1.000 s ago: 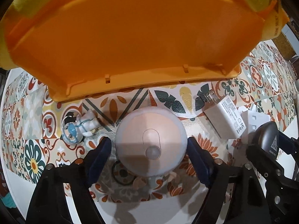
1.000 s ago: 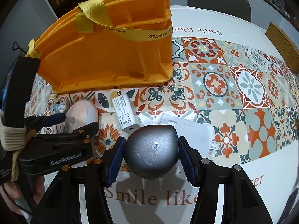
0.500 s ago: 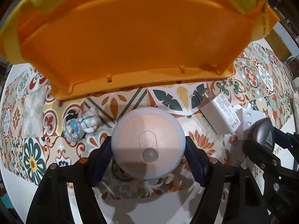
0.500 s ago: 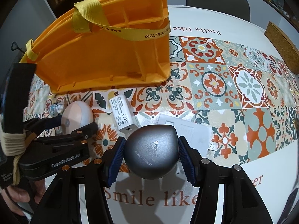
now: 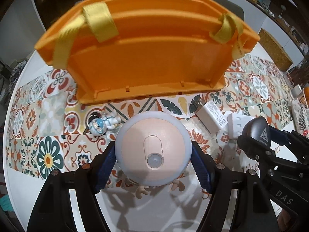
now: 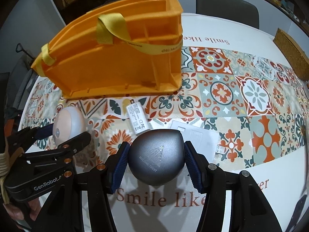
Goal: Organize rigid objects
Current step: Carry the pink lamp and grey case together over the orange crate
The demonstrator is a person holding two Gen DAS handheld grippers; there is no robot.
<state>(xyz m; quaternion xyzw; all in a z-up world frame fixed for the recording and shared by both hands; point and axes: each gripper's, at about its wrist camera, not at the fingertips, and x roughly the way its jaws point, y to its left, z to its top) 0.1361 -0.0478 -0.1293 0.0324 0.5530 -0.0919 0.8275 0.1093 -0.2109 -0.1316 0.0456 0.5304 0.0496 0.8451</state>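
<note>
Left gripper (image 5: 153, 162) clamped on the pink round light (image 5: 153, 150), right gripper (image 6: 155, 164) clamped on the grey case (image 6: 155, 158), both held above the tiled mat (image 6: 260, 96), near the orange caddy (image 6: 119, 65) standing beyond.

printed words on the table, the tools and the held objects

"smile like" runs in brown letters on the white table (image 6: 241, 199) below the grey rounded case (image 6: 156, 157), and again, upside down, on its far edge beyond the orange basket (image 6: 119, 67). the case reads "building trust" under a triangle logo. "genrobot.a" shows on the left gripper (image 6: 58, 135) left of the case. the white charger (image 6: 138, 118) behind the case carries an "fc" mark amid print too small to read. "das" marks the right gripper (image 5: 256, 135).
</note>
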